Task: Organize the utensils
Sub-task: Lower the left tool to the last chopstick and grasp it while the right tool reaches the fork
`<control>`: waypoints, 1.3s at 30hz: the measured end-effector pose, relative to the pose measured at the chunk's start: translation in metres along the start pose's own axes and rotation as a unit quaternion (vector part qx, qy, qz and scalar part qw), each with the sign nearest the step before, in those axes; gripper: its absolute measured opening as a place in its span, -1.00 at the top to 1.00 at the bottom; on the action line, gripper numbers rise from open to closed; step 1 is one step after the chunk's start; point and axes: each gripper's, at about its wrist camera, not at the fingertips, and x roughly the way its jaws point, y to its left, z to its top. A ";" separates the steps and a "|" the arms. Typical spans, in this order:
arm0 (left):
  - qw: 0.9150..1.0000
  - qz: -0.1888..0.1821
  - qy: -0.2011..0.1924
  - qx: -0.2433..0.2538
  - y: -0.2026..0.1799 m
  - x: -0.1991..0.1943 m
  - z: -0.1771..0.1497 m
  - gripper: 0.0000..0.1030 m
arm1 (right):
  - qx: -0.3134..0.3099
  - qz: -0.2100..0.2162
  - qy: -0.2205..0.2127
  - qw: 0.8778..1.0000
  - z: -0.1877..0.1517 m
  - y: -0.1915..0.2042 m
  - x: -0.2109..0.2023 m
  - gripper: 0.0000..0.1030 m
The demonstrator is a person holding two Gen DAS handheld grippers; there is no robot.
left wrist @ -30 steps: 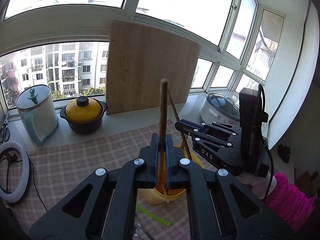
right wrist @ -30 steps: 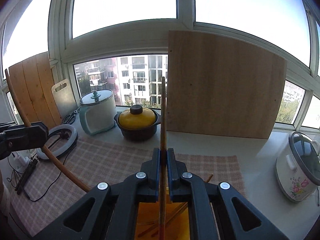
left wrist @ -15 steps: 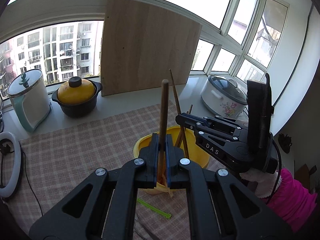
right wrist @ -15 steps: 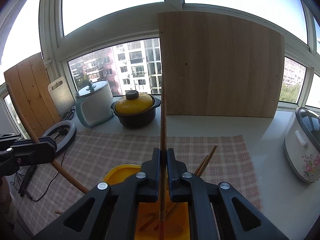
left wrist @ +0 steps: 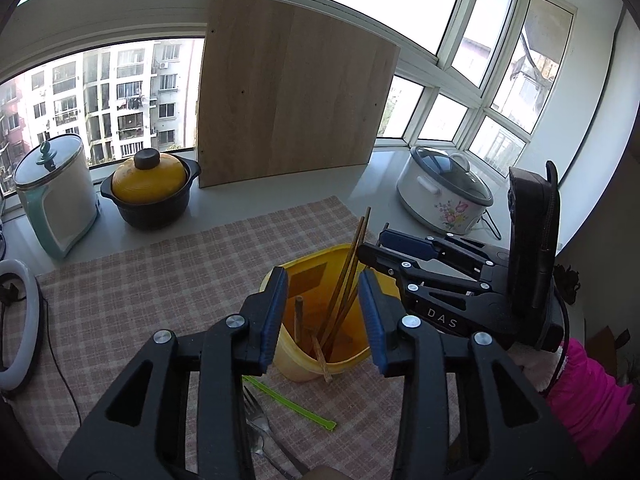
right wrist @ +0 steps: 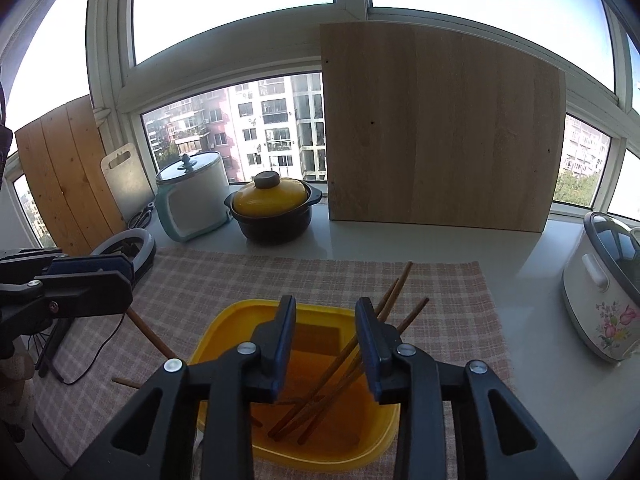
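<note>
A yellow plastic container (left wrist: 308,354) (right wrist: 224,324) stands on the checked mat. Several wooden chopsticks (left wrist: 346,280) (right wrist: 394,296) lean in it, and a thicker wooden handle (left wrist: 299,318) stands in it. My left gripper (left wrist: 323,316) is open and empty just above the container. My right gripper (right wrist: 325,344) is open and empty over it too; it also shows in the left wrist view (left wrist: 370,246) at the container's right. A fork (left wrist: 256,420) and a green strip (left wrist: 290,402) lie on the mat in front. A wooden stick (right wrist: 150,334) lies left of the container.
A large wooden board (left wrist: 292,100) leans on the window. A yellow-lidded black pot (left wrist: 150,192), a teal-and-white cooker (left wrist: 56,196) and a flowered rice cooker (left wrist: 444,196) stand on the sill. A ring light (left wrist: 16,320) lies at left.
Both grippers opened and let go of their wooden utensils, which now stand in the yellow container. Both views have tilted down toward the container.
</note>
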 end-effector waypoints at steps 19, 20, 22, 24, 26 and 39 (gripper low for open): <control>0.997 0.071 -0.024 -0.002 0.045 -0.066 -0.069 0.29 | -0.010 0.067 -0.013 0.998 -0.053 0.012 -0.080 -0.43; 0.997 0.075 -0.017 -0.005 0.048 -0.066 -0.077 0.29 | -0.011 0.074 -0.008 0.997 -0.057 0.015 -0.081 -0.43; 0.997 0.078 -0.002 -0.013 0.054 -0.063 -0.091 0.29 | -0.016 0.089 0.006 0.996 -0.067 0.022 -0.081 -0.43; 0.996 0.079 0.018 -0.020 0.060 -0.057 -0.105 0.29 | -0.020 0.105 0.025 0.994 -0.076 0.031 -0.078 -0.43; 0.996 0.083 0.040 -0.021 0.065 -0.050 -0.119 0.29 | -0.021 0.123 0.046 0.991 -0.084 0.039 -0.073 -0.42; 0.981 0.086 0.172 0.005 0.065 0.009 -0.196 0.30 | -0.026 0.157 0.191 0.969 -0.131 0.086 0.008 0.24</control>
